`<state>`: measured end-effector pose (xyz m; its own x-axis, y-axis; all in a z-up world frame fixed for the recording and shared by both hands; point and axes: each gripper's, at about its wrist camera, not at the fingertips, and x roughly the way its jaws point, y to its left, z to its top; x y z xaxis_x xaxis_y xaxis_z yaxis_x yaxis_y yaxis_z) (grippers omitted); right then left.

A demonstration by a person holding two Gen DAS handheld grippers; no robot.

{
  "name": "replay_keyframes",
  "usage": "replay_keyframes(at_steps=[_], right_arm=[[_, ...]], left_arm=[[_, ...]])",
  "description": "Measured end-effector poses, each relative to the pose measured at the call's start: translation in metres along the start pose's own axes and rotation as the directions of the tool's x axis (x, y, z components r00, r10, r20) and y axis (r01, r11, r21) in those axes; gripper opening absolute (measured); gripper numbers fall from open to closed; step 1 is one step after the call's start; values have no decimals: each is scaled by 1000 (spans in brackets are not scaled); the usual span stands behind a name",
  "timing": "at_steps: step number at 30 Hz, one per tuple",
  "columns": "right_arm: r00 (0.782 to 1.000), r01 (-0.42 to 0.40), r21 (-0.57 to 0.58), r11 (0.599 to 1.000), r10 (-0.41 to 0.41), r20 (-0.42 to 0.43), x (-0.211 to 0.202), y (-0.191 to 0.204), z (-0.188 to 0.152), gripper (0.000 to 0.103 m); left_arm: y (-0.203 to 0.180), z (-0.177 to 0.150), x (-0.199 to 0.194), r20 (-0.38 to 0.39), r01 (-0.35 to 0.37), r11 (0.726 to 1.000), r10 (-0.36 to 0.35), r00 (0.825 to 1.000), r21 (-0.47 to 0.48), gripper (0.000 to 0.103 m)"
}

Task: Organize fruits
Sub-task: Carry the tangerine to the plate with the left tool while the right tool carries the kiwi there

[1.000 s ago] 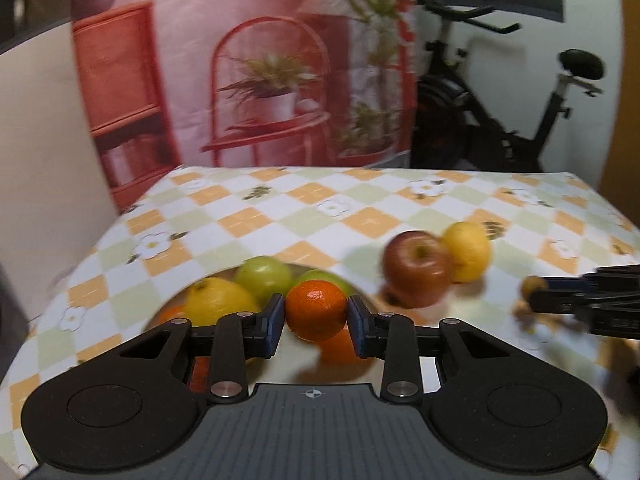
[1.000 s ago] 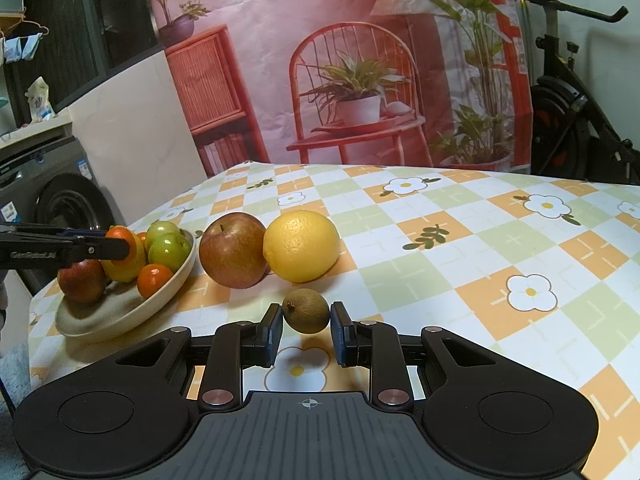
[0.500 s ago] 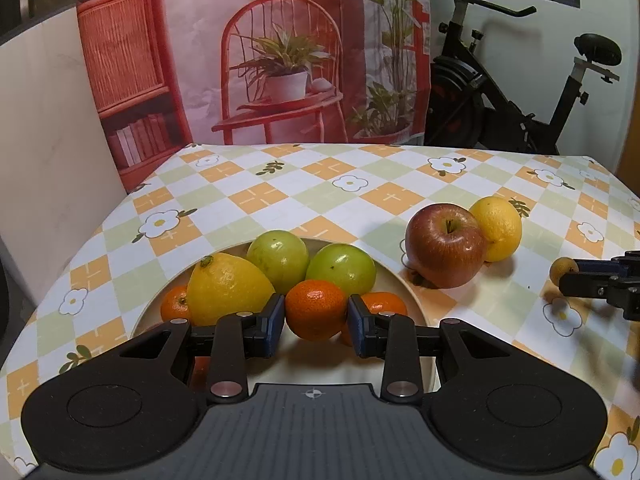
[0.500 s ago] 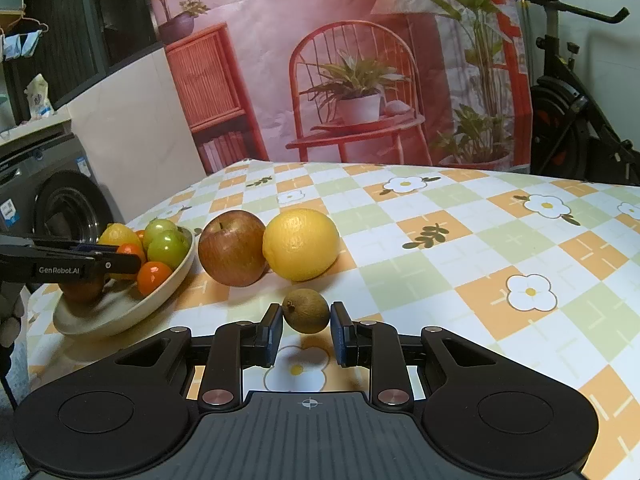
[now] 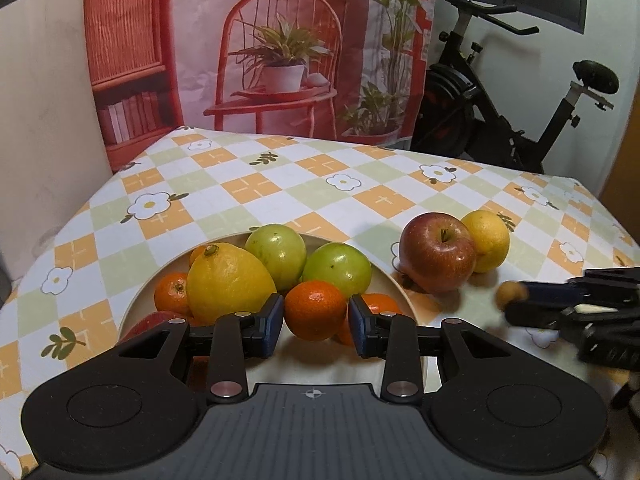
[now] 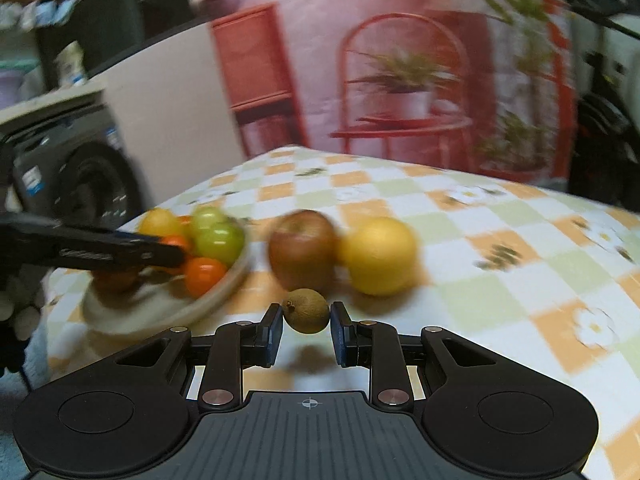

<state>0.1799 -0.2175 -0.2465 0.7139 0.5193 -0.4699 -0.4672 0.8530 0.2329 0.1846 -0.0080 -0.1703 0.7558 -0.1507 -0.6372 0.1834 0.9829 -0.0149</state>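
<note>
Left wrist view: left gripper [image 5: 316, 322] is clamping a mandarin [image 5: 315, 309] over the filling bowl [image 5: 396, 285]; right gripper [image 6: 307, 322] is gripping a kiwi [image 6: 306, 311]. Far right, an apple [image 5: 438, 257] and lemon [image 5: 487, 239] are awaiting collection.

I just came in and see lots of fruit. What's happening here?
Someone is sorting fruit with two hand-held grippers. The left gripper has a tangerine between its fingers over the bowl. The right gripper grips a small brown fruit. An apple and a yellow citrus fruit wait on the table.
</note>
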Motion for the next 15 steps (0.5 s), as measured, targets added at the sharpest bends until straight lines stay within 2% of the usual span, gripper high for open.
replay_keyframes(at_steps=[7,15], right_arm=[[996,-91,-134,987,87,-36,26,48,19,23],[993,-109,-167,980,100,-64,32,62,23,23]], left_arm=[[14,2,1,-9,67,996,-68,998,-56,38],[24,3,4,-12,122,986,-125,992,-114,37]])
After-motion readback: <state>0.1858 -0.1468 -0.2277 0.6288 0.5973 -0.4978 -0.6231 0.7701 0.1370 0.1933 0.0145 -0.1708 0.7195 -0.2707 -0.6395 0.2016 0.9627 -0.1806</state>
